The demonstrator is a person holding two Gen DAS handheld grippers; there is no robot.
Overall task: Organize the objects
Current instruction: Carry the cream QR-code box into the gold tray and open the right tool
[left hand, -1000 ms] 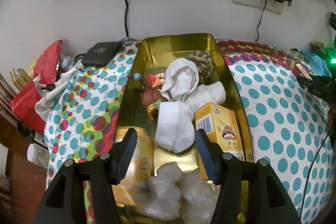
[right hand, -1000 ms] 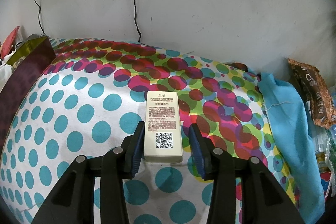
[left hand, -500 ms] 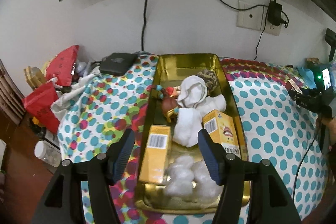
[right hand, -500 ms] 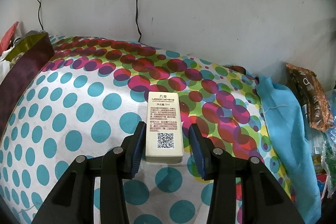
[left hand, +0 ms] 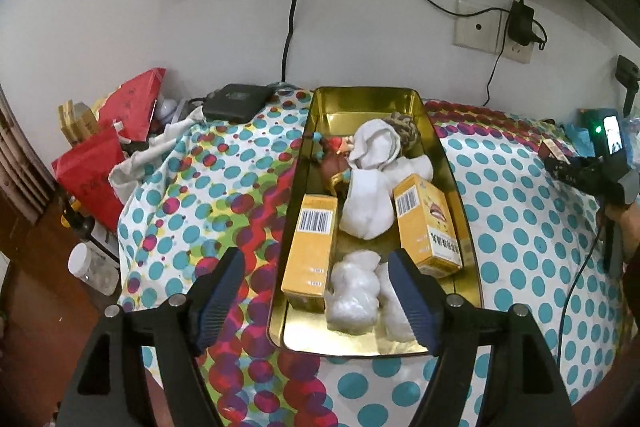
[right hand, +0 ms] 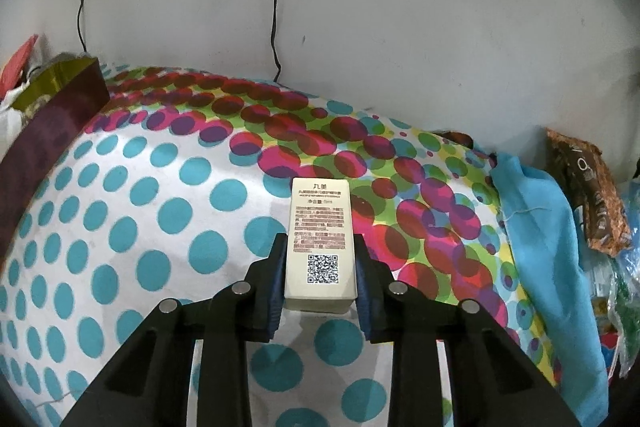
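Hovering spread and empty, the left gripper point(left hand: 316, 287) has just been opening its fingers above the near end of the gold tin point(left hand: 460, 211), where two yellow boxes point(left hand: 310, 247) flank white cloth, likely so more can be packed in. On the right wrist view, the right gripper point(right hand: 318, 275) has just been closing and now clamps the cream box point(right hand: 320, 239) between its fingers on the dotted worktop point(right hand: 140, 227), seemingly for lifting.

A gold tin point(left hand: 448, 163) holds yellow boxes point(left hand: 310, 247) on a teal-dotted cloth point(left hand: 520, 227).
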